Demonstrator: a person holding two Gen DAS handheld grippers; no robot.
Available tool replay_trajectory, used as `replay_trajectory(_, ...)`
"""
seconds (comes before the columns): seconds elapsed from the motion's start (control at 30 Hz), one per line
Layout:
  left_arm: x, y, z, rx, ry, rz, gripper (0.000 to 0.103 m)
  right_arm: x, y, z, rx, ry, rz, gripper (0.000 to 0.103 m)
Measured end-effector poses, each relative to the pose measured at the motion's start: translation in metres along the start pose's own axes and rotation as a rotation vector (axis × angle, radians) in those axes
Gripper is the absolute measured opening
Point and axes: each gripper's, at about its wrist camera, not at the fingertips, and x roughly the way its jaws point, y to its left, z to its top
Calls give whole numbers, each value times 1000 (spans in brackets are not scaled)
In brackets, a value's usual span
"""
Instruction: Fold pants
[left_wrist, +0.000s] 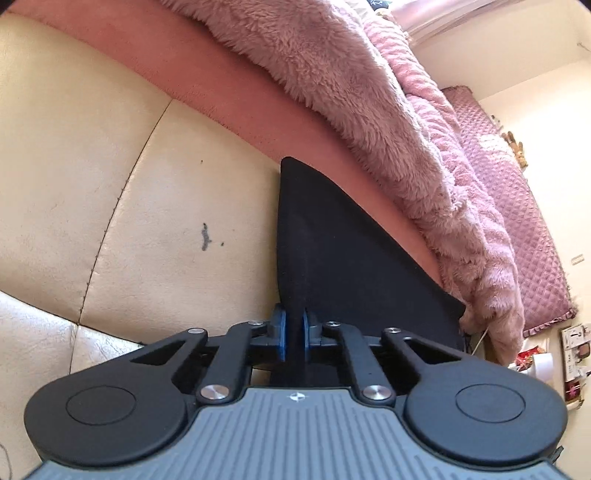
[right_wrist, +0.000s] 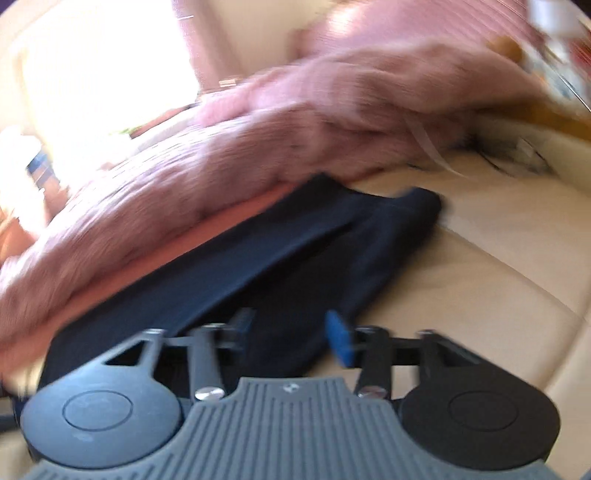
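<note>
Pants (left_wrist: 332, 236) pinched in left tool (left_wrist: 294, 334); right tool (right_wrist: 291, 332) spread wide, gripping nothing

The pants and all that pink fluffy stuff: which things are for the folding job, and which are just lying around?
For the job:
- dark pants, lying on the cream sofa
- left gripper, pinched shut on the pants fabric
- right gripper, open above the pants

Just lying about:
- pink fluffy blanket
- pink quilted cover
- clutter in the far corner, too small to tell
</note>
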Motion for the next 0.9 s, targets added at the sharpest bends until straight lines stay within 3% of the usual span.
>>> replay_trajectory(0.07,-1,-8,0,34,4,32,8,2,-26,13,134,18,-23,63)
replay_trajectory(0.17,-6,-6,0,44,33,50,8,11,-54,27,231,61,-59,63)
replay_trajectory(0.4,-20,0,3,68,75,91,8,29,-88,42,383,78,7,59)
replay_trajectory(0.47,-22,2,4,62,79,96,8,33,-90,41,423,70,30,46)
replay_trajectory(0.6,-28,4,1,62,83,109,8,39,-75,33,426,115,57,0)
replay_trajectory(0.73,-43,13,-4,53,85,118,8,34,-64,23,402,118,23,0)
replay_trajectory(0.9,-72,29,-17,44,96,145,8,10,-51,13,324,188,-8,0)
